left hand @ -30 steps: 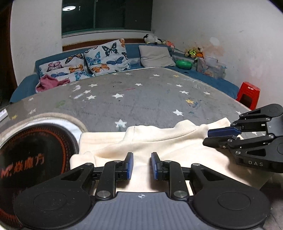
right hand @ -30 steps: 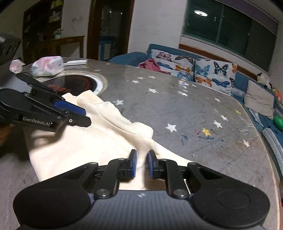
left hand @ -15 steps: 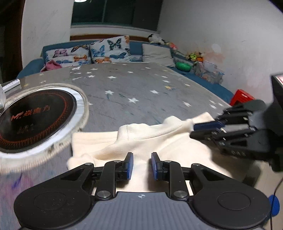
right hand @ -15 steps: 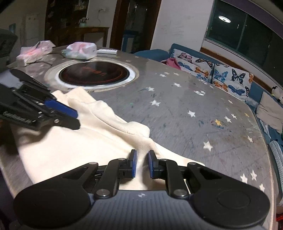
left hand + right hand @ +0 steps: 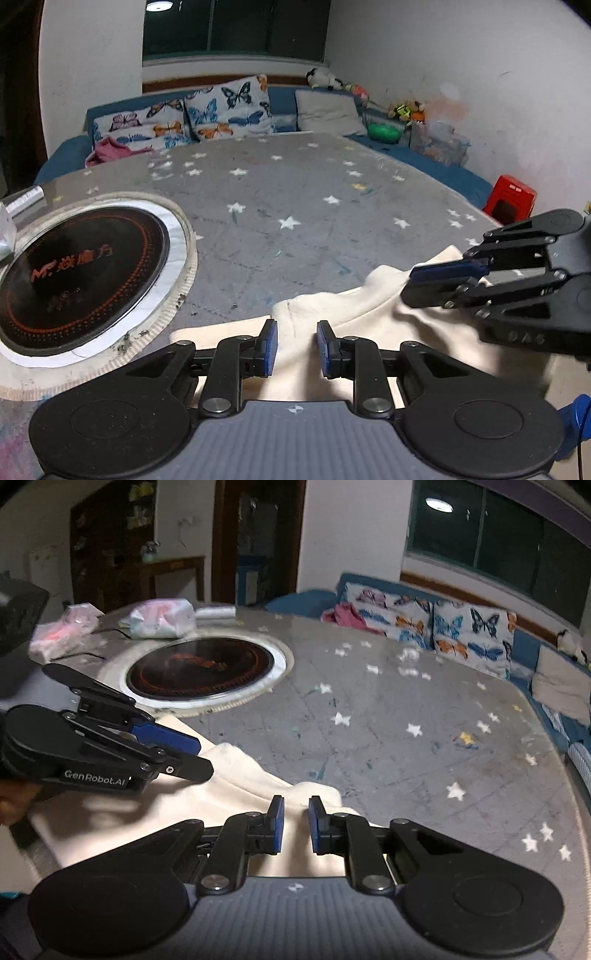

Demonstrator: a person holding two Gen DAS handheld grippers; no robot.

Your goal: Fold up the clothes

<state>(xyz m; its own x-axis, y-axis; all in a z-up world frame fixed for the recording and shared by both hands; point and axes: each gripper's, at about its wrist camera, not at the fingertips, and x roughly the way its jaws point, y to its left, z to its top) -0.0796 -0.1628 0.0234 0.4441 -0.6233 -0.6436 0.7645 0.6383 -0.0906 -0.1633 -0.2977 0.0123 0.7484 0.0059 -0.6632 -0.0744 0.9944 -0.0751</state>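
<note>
Grey star-printed tabletop [image 5: 303,192] carries a cream garment [image 5: 354,314] at its near edge. Left gripper [image 5: 293,347] and right gripper [image 5: 294,823] each stand slightly parted over its cloth, gripping nothing. Beyond lies a round hotplate [image 5: 77,273].

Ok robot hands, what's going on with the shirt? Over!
Left gripper and right gripper part-open, over the cream garment, gripping nothing. Garment bunched at table edge. Induction hob close beside it.

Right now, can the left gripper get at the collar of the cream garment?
Probably yes. The left gripper is open just above the cream garment, with the collar fold between its fingers. Nothing lies in between; the right gripper is off to the side.
</note>
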